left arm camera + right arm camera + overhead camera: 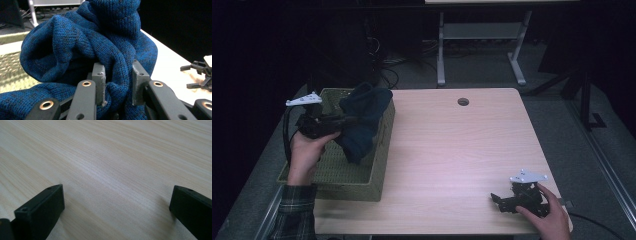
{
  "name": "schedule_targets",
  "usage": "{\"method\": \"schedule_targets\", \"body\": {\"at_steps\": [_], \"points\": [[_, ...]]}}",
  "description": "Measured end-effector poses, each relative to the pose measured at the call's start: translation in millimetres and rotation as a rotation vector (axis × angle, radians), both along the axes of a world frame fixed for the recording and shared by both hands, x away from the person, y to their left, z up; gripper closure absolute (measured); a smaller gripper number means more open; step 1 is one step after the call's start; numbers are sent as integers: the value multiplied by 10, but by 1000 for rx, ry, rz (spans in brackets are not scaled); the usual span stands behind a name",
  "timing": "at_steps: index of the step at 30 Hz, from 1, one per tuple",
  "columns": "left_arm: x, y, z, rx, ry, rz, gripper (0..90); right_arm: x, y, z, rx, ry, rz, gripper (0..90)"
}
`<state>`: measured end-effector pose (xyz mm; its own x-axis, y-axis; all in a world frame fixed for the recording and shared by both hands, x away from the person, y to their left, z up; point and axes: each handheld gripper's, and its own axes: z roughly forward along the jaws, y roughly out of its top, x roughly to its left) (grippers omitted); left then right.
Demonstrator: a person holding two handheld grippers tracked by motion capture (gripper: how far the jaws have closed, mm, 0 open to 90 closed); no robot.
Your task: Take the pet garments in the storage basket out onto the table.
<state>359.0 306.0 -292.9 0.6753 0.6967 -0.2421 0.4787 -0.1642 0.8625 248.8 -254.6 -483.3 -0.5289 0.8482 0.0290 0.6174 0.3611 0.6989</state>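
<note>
A dark blue knitted garment (362,117) hangs bunched over the green woven basket (337,177) at the table's left. My left gripper (343,120) is shut on a fold of it, lifted above the basket. In the left gripper view the two pads (98,82) pinch a thick roll of the blue knit (82,47). My right gripper (498,201) rests low at the table's front right corner, held in a hand. In the right gripper view its jaws stand wide apart over bare wood (112,170), with nothing between them.
The light wooden table (452,145) has a round cable hole (463,102) near its far edge. Behind the table stand white desk legs (440,50) and tangled cables on a grey floor. The basket reaches past the table's left edge.
</note>
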Motion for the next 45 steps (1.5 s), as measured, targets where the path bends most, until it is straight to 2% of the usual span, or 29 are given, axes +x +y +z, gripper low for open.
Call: {"method": "schedule_targets", "body": {"at_steps": [10, 21, 35, 42, 45], "points": [[25, -183, 121, -18, -34, -42, 698, 1, 0, 0, 0, 0, -1, 0], [57, -445, 180, -31, -40, -88, 698, 1, 1, 0, 1, 0, -2, 0], [61, -839, 174, -2, -55, -167, 698, 0, 2, 1, 3, 1, -2, 0], [71, -1128, 136, 15, -57, -223, 698, 0, 2, 1, 2, 1, -2, 0], [75, -1197, 126, 20, -53, -237, 698, 1, 1, 1, 1, -1, -1, 0]]}}
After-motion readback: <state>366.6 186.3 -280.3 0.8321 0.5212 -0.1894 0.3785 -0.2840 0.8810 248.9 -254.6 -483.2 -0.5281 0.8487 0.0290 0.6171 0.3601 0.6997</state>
